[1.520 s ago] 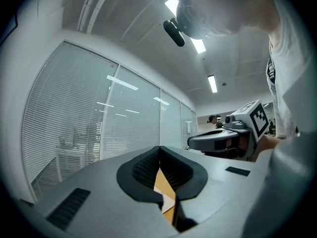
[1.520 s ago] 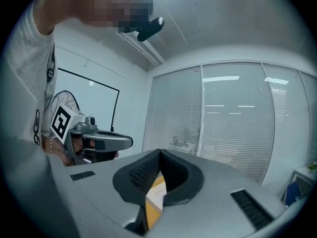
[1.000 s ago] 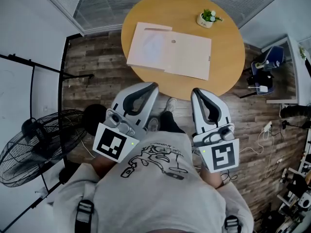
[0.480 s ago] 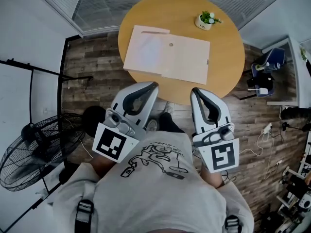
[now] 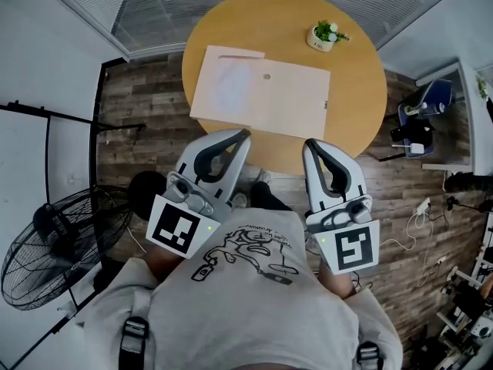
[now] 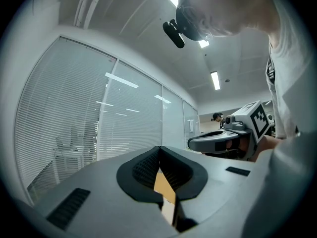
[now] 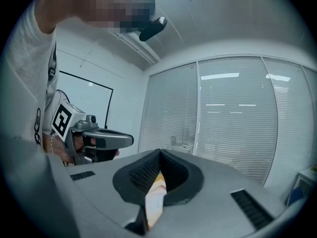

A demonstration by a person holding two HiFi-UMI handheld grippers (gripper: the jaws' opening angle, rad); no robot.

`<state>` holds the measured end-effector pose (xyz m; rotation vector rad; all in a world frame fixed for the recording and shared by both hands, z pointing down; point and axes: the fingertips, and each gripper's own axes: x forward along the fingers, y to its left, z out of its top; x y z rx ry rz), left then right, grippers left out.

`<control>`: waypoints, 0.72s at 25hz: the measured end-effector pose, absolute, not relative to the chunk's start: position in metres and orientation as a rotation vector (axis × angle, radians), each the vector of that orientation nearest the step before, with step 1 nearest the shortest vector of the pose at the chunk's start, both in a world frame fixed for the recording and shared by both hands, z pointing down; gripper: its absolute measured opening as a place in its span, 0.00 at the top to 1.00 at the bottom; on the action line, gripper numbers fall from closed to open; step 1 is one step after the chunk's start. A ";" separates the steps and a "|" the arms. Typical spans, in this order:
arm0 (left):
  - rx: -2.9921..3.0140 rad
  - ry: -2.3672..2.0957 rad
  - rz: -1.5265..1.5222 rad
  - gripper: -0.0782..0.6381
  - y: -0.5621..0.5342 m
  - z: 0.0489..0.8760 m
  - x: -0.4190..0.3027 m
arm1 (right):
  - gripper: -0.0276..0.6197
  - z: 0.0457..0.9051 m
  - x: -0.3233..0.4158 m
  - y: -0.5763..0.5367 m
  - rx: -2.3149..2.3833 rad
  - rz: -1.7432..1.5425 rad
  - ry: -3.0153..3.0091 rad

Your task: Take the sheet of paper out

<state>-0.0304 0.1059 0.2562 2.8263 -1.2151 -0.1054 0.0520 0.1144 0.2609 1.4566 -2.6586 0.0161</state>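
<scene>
Head view: the round table (image 5: 358, 75) sits closer to me than a second ago, with its near edge now just ahead of my tips, so I judge this is only the approach and nothing on it is touched yet. The tan folder (image 5: 296, 99) lies flat mid-table, placed as before, with the pale sheet of paper (image 5: 227, 83) at its left part; I can't tell whether it's tucked in or lying on top. My left gripper (image 5: 241, 135) and right gripper (image 5: 310, 143) are both empty, fingers pressed together, side by side in front of my chest, short of the folder.
</scene>
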 end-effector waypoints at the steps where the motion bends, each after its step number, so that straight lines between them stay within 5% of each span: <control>1: 2.827 -1.215 -0.106 0.86 0.103 0.256 -0.028 | 0.94 0.261 0.054 0.111 1.458 0.016 -2.658; 18: 2.820 -1.229 -0.087 0.86 0.049 0.257 0.008 | 0.95 0.261 0.091 0.057 1.454 0.019 -2.674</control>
